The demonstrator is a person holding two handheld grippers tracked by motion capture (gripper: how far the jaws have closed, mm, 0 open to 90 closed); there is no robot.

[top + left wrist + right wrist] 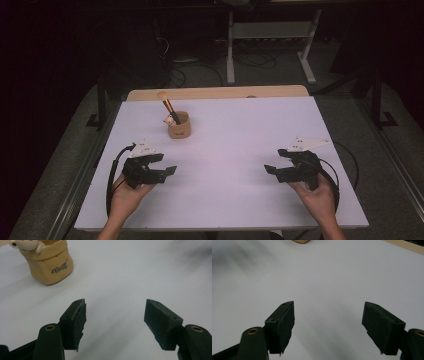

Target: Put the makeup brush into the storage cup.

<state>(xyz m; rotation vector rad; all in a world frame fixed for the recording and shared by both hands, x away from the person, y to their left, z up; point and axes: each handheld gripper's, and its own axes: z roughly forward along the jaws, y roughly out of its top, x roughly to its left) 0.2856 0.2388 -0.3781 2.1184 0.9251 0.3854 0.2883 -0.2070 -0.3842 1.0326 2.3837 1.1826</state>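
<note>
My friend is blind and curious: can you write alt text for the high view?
A person's two hands each hold an open black gripper, left gripper and right gripper, low over a white table. Beyond the left one stands a tan cup with a makeup brush in it.

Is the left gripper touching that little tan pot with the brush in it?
Apart. The high view shows bare white table between the left gripper and the tan pot; the left gripper view shows its open jaws empty.
</note>
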